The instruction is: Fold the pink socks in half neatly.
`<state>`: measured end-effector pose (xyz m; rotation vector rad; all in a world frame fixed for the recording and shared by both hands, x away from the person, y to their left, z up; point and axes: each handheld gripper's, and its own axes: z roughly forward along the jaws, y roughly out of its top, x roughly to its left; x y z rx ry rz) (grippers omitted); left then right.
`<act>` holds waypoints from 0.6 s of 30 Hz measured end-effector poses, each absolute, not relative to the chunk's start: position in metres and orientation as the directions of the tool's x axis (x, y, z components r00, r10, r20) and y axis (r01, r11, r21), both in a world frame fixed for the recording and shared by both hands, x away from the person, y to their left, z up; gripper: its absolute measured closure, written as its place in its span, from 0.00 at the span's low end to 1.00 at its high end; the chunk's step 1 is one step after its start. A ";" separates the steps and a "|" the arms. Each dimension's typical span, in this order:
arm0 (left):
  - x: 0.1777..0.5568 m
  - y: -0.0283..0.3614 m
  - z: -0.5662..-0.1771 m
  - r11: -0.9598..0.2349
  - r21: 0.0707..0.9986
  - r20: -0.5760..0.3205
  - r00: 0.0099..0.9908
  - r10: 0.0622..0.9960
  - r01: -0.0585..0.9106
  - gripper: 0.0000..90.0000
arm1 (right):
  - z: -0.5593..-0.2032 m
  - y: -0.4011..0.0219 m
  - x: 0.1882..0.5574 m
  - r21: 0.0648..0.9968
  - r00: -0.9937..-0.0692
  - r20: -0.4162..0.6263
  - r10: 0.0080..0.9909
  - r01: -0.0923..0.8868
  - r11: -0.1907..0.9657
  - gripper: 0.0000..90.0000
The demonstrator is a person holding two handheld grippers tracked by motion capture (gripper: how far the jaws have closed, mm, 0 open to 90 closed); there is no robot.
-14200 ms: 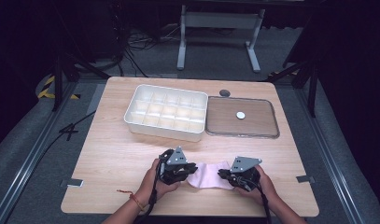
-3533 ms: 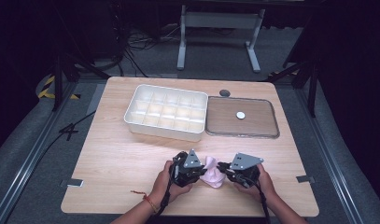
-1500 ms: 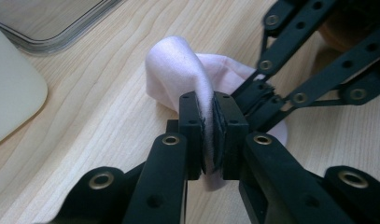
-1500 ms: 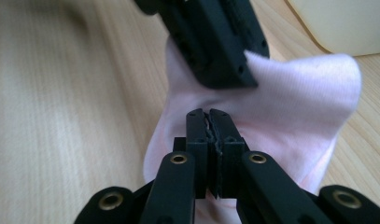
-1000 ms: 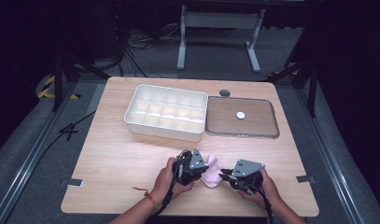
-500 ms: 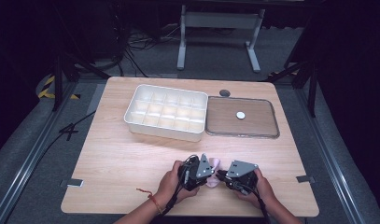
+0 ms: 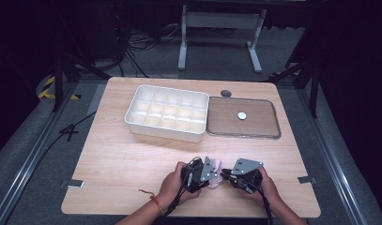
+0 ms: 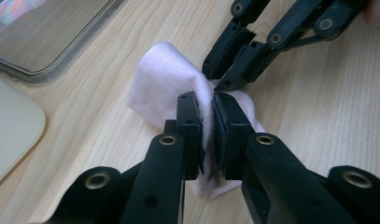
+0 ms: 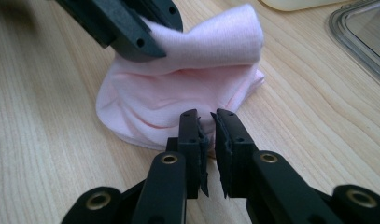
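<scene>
Left gripper view: left gripper (image 8: 206, 116) jaws clamp a fold of pink cloth (image 8: 164, 84) on table (image 8: 318, 116). Right gripper (image 9: 207, 128) jaws nearly together at cloth edge; grip unclear. Cloth looks folded over; tray (image 7: 166, 112) empty, so stowing prob. left.

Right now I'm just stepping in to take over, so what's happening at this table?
A person works a pink cloth at the near edge of the table with two hand-held grippers. The left gripper is shut on a bunched fold of it. The right gripper is pinching the cloth's edge. Farther back sit a white divided tray and its clear lid, both untouched.
</scene>
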<state>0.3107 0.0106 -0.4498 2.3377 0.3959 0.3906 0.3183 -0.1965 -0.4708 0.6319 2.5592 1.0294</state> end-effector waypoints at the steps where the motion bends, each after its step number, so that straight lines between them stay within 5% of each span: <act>1: 0.311 0.011 -0.450 -0.694 0.700 0.164 0.908 0.386 0.169 0.90 | -0.471 -0.196 0.319 0.711 -0.853 -0.119 0.509 0.285 0.643 0.90; 8: 0.308 0.006 -0.457 -0.711 0.683 0.161 0.916 0.368 0.166 0.89 | -0.472 -0.197 0.320 0.703 -0.851 -0.124 0.511 0.288 0.650 0.89; 13: 0.309 0.005 -0.460 -0.715 0.678 0.159 0.917 0.367 0.169 0.88 | -0.441 -0.206 0.328 0.793 -0.820 -0.114 0.561 0.265 0.548 0.90; 18: 0.310 0.005 -0.462 -0.717 0.677 0.164 0.915 0.369 0.168 0.88 | -0.430 -0.192 0.322 0.821 -0.852 -0.119 0.510 0.205 0.533 0.89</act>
